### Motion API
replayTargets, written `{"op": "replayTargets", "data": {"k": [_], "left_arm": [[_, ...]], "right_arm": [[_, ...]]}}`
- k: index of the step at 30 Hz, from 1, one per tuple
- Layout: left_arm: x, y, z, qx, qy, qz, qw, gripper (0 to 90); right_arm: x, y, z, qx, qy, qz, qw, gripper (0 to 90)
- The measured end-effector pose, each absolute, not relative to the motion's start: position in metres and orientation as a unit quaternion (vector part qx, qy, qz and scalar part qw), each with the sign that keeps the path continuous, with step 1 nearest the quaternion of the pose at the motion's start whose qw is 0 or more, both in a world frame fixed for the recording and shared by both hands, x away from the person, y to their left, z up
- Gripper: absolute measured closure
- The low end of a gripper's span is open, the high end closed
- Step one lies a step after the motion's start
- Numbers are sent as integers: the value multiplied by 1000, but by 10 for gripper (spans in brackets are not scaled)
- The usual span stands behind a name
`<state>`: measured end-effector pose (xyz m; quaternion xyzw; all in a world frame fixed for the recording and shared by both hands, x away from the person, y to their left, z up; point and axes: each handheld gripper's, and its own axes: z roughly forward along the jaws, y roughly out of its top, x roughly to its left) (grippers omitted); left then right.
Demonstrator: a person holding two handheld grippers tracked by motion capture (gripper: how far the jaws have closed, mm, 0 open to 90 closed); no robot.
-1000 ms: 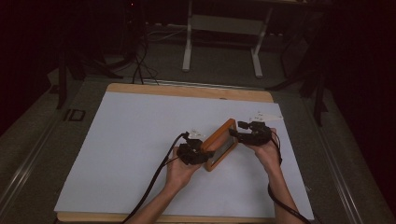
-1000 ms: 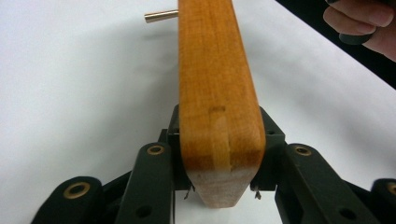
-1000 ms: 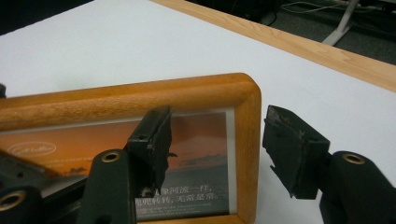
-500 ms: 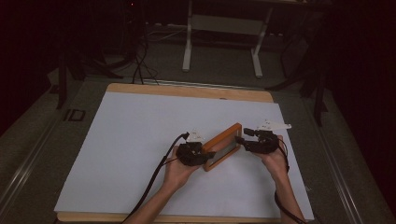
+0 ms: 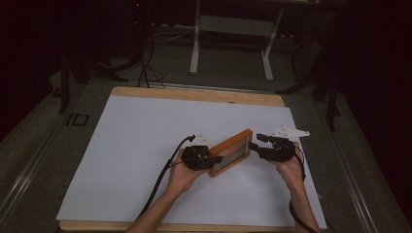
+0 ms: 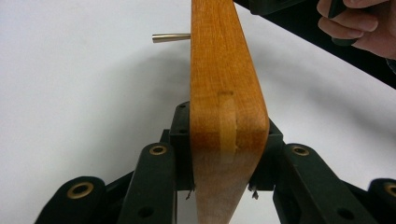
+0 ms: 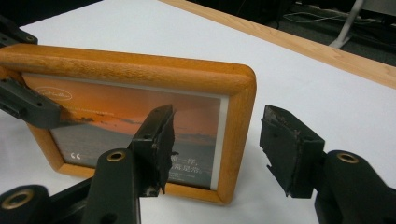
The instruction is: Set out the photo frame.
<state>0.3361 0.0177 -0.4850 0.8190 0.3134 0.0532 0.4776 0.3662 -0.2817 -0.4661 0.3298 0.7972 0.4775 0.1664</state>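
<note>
A photo frame (image 5: 232, 152) with an orange wooden border and a sunset picture stands on its long edge on the white sheet, slanting from near left to far right. My left gripper (image 5: 212, 160) is shut on its near end; in the left gripper view the frame's rounded edge (image 6: 226, 84) sits clamped between both jaws (image 6: 226, 130), and a thin metal pin (image 6: 170, 38) sticks out of its back. My right gripper (image 5: 256, 142) is open at the far end. In the right gripper view the frame's corner (image 7: 238, 93) lies between the spread jaws (image 7: 217, 144), untouched.
A white sheet (image 5: 145, 141) covers a wooden board whose far edge (image 5: 194, 93) shows. Beyond it a grey stand (image 5: 231, 34) and cables (image 5: 145, 68) occupy the dark floor. The left gripper's cable (image 5: 160, 179) trails toward the table's near edge.
The right gripper has slid a little right and down along the frame's far end. The frame has shifted slightly with it, while the left gripper keeps its hold.
</note>
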Motion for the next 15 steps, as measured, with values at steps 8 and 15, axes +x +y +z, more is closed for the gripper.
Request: {"op": "replayTargets", "data": {"k": [8,15], "left_arm": [[340,19,-476,828,295,58,472,690],[346,21,-458,840,271,67,465,690]], "right_arm": [[366,-283,-460,325,798,478,171,445],[365,-282,-449,316,797,484,177,458]]}}
